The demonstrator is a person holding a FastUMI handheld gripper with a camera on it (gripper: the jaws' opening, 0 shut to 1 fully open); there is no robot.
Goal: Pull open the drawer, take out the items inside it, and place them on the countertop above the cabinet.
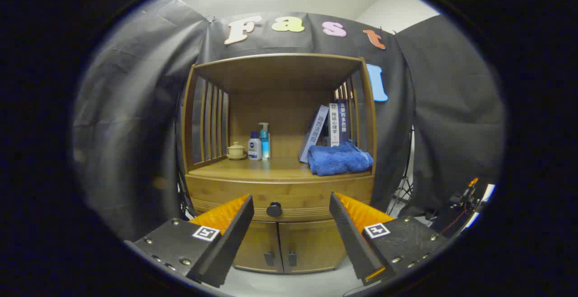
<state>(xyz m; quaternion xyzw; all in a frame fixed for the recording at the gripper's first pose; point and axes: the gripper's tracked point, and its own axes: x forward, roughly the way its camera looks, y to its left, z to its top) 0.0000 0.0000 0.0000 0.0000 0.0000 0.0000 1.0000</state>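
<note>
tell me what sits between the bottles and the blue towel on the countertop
Nothing does: in the gripper view, bare wood of the countertop runs from the bottles to the blue towel. The open gripper frames the closed drawer's knob.

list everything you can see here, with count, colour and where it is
cabinet: 1, brown wood, against the black cloth wall
drawer: 1, wood, shut, under the countertop
knob: 1, black, on the drawer front, beyond and between the fingers
lower doors: 2, wood, shut, below the drawer
lidded cup: 1, beige, countertop left
bottles: 2, white and teal, beside the cup
books: about 3, leaning behind the towel
towel: 1, blue, folded, countertop right
hand-held gripper: 1, fingers open, short of the knob
</note>
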